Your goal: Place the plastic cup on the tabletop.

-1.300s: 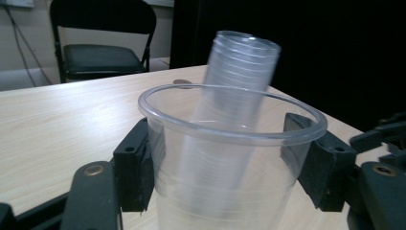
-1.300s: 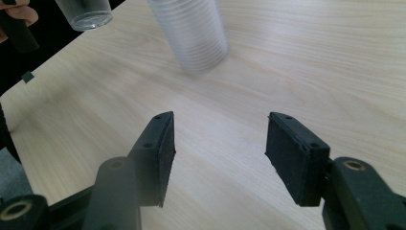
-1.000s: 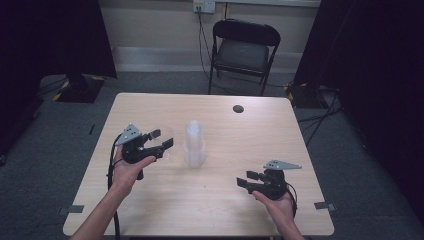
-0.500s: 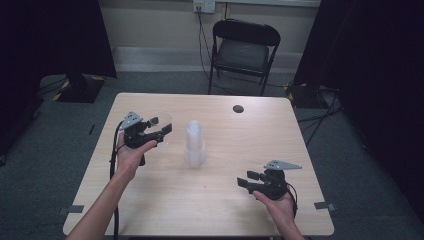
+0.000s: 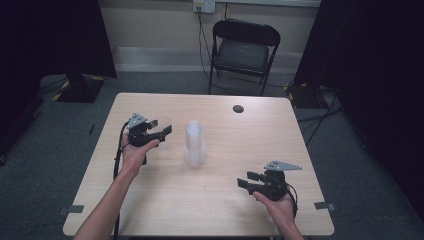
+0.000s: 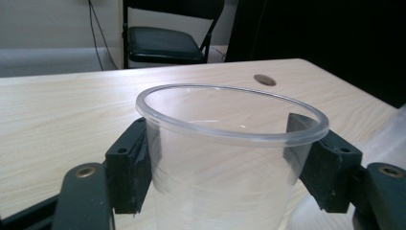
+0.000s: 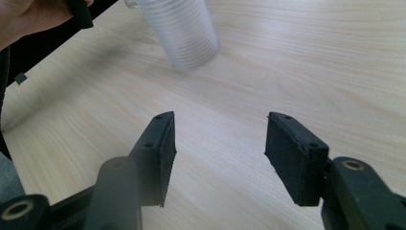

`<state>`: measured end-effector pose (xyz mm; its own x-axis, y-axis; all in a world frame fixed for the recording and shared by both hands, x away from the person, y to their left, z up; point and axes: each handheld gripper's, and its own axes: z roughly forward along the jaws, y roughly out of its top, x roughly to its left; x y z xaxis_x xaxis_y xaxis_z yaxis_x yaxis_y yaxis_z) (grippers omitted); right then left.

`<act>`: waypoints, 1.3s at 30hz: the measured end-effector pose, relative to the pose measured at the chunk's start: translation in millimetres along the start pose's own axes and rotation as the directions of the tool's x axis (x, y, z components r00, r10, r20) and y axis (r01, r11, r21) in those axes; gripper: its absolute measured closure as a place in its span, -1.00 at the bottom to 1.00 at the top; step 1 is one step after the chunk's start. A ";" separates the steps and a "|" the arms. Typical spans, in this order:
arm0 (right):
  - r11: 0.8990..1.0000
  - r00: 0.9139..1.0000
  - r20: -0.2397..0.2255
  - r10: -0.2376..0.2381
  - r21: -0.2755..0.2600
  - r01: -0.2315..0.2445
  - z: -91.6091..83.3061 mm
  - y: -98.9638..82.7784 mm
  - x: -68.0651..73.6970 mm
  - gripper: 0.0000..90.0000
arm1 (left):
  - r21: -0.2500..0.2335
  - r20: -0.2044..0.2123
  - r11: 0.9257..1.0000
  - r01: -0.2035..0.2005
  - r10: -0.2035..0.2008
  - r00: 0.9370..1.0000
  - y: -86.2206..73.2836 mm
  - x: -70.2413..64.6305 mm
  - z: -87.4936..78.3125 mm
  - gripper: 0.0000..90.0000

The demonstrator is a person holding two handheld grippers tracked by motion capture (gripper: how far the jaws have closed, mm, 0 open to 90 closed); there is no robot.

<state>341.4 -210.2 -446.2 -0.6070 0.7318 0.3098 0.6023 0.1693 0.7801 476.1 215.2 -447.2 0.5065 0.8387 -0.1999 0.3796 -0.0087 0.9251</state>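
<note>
Our left gripper (image 6: 225, 167), jaws just opening, brackets a clear plastic cup (image 6: 230, 158) left of the translucent cup stack (image 5: 194, 142), while our right gripper (image 7: 218, 158) rests released.

**Clear cup and the cup stack**

A single clear plastic cup (image 6: 225, 158) stands upright with its open mouth up, on the left part of the wooden table. It is empty and its round rim is thick and smooth. To its right, near but apart, a stack of clear cups (image 5: 194, 143) stands upright near the middle of the table, with many thin rims one over another
</note>
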 end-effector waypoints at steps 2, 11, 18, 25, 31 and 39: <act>1.000 1.000 -0.001 0.002 -0.001 -0.002 0.4 -0.3 -0.2 -0.01 | 0.003 -0.003 1.000 0.003 -0.003 1.000 -1.6 0.8 1.4 -0.36; 1.000 1.000 -0.006 -0.001 0.011 0.001 2.2 -1.1 1.1 -0.01 | 0.075 -0.015 0.997 -0.004 0.005 1.000 -15.6 8.1 6.1 -0.37; 1.000 1.000 -0.008 0.001 0.016 -0.001 3.9 -1.2 0.9 -0.01 | 0.108 -0.006 0.994 -0.015 0.016 1.000 -19.1 7.9 9.1 -0.39; 1.000 1.000 -0.005 0.001 0.018 -0.001 3.0 -1.5 1.1 -0.01 | 0.143 0.007 0.989 -0.037 0.036 0.999 -19.5 6.4 6.5 -0.40; 1.000 1.000 -0.006 0.001 0.020 0.000 4.4 -1.2 2.0 -0.01 | 0.185 0.019 0.982 -0.034 0.030 0.999 -20.8 6.9 2.9 -0.47; 1.000 1.000 -0.006 -0.003 0.020 0.003 4.9 -0.8 2.9 -0.01 | 0.195 0.008 0.980 -0.025 0.024 1.000 -19.0 9.1 -3.0 -0.63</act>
<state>341.7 -205.0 -448.7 -0.6119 0.7272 0.3111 0.6106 0.1842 0.7702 471.2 224.6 -465.6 0.5219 0.8337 -0.1802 0.5103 -0.1359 0.8492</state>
